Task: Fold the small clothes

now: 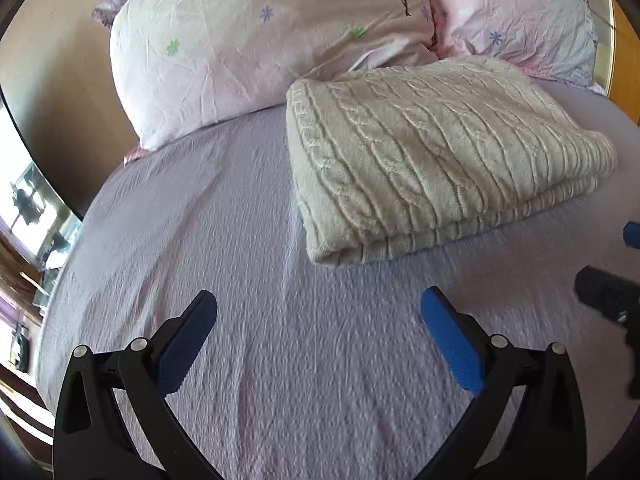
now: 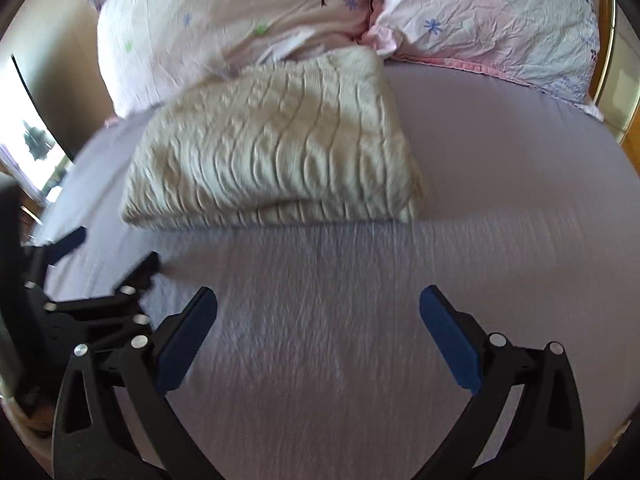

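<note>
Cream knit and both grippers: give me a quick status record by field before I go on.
garment: cream cable-knit, already folded into a flat stack
location: on the lilac bedsheet, far end against the pillows
left gripper: open, empty, over bare sheet short of the knit
right gripper: open, empty, also short of the knit
contact: neither gripper touches the garment

Grippers: two, the left gripper (image 1: 319, 300) and the right gripper (image 2: 319, 300), each with two fingers tipped by blue pads
Folded knits: one, a cream cable-knit sweater (image 1: 436, 160)
Pillows: two, a left pillow (image 1: 248, 48) and a right pillow (image 1: 516, 12), both pale pink with small flower prints
Bed sheets: one, a lilac sheet (image 1: 240, 280)
</note>
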`<state>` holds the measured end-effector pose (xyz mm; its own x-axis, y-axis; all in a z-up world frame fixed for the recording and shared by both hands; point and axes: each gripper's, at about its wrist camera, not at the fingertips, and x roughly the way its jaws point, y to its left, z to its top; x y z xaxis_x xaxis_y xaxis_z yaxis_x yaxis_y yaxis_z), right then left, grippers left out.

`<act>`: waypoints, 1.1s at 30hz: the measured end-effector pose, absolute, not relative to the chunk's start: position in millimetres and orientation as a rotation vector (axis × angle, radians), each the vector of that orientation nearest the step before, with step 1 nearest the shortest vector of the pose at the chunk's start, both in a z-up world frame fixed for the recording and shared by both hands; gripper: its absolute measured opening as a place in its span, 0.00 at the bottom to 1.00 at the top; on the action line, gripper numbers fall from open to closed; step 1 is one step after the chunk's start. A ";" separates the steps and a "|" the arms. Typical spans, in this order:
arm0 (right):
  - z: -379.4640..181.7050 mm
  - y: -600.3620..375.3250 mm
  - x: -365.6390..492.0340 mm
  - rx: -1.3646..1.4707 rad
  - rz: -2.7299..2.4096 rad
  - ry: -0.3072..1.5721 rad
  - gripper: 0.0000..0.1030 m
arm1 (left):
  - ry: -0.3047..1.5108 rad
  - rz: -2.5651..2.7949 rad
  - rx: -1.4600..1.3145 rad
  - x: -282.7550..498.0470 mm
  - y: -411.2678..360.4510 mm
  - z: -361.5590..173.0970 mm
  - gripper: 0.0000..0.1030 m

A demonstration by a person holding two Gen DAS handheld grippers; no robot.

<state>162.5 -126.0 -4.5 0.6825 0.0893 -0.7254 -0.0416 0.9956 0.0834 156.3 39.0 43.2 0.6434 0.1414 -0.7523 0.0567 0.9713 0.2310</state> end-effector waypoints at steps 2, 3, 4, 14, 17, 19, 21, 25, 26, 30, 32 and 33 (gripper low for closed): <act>-7.4 -123.3 162.9 0.037 0.019 0.807 0.98 | 0.888 0.035 0.217 156.4 43.7 41.8 0.99; -8.7 -123.2 163.5 0.033 0.008 0.807 0.98 | 0.894 0.030 0.203 156.2 45.9 41.3 0.99; -11.5 -122.7 164.6 0.034 0.001 0.819 0.98 | 0.904 0.021 0.181 157.4 49.0 40.8 0.99; -17.9 -116.5 160.6 0.014 -0.041 0.815 0.98 | 0.956 -0.060 0.066 167.1 63.6 35.2 0.99; -18.2 -116.3 158.4 0.014 -0.041 0.808 0.98 | 0.956 -0.063 0.065 167.7 63.5 35.3 0.99; -18.1 -116.5 158.2 0.013 -0.040 0.807 0.98 | 0.956 -0.063 0.065 167.5 63.3 35.2 0.99; -18.2 -116.6 158.5 0.014 -0.040 0.807 0.98 | 0.956 -0.062 0.065 167.4 63.2 35.2 0.99; -18.4 -116.8 157.8 0.013 -0.038 0.807 0.98 | 0.956 -0.062 0.065 167.2 63.3 35.0 0.99; -18.3 -116.8 158.0 0.012 -0.038 0.808 0.98 | 0.956 -0.062 0.065 167.1 63.3 35.0 0.99; -18.2 -116.7 158.4 0.014 -0.040 0.807 0.98 | 0.956 -0.062 0.064 167.5 63.1 35.3 0.99; -18.0 -116.5 158.7 0.014 -0.040 0.807 0.98 | 0.957 -0.062 0.064 167.7 63.2 35.4 0.99; -18.0 -116.4 158.6 0.014 -0.040 0.808 0.98 | 0.957 -0.062 0.064 167.8 63.1 35.5 0.99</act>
<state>158.6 -116.4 -18.0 0.6905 -0.0308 -0.7227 0.0414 0.9991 -0.0030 167.8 63.1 35.5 0.5746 -0.0243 -0.8181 0.0809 0.9964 0.0273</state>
